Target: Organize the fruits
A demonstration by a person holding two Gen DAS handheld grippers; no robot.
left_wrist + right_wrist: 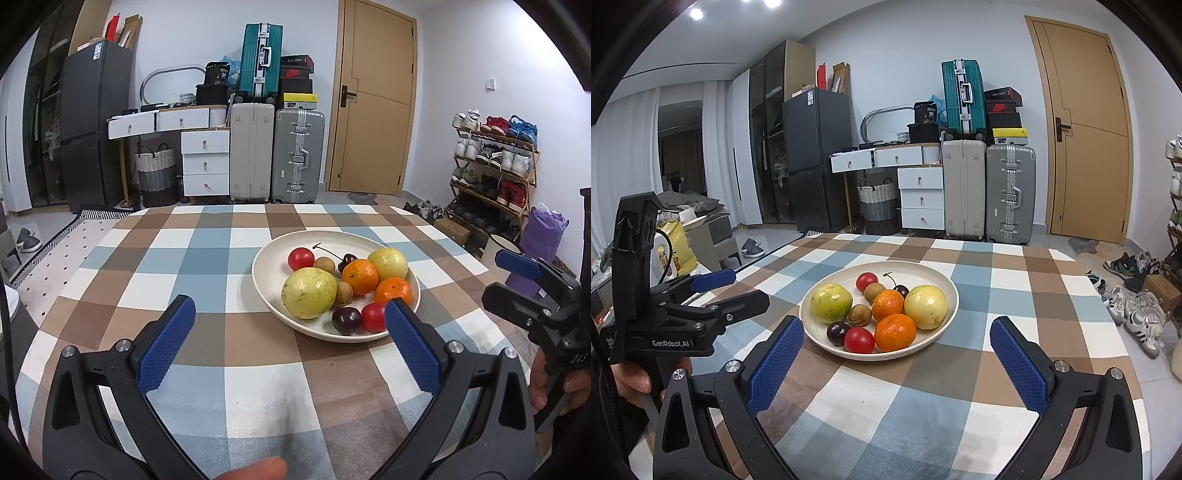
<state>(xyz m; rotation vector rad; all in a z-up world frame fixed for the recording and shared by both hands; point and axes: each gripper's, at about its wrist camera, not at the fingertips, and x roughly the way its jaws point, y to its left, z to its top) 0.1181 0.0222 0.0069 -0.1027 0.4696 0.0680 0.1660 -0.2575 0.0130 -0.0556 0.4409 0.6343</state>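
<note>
Our left gripper (290, 315) and right gripper (897, 338) hover over the checked tablecloth (923, 398), both with blue pads spread wide and holding nothing. Just beyond them sits a white plate (919, 272) of fruit: two guavas (831, 302), the left one lying with its long axis running left to right, two oranges (895, 332), tomatoes (859, 340), cherries (837, 332) and longans (860, 315), all packed touching. Suitcases (1010, 192) and a door (1089, 133) stand far behind.
</note>
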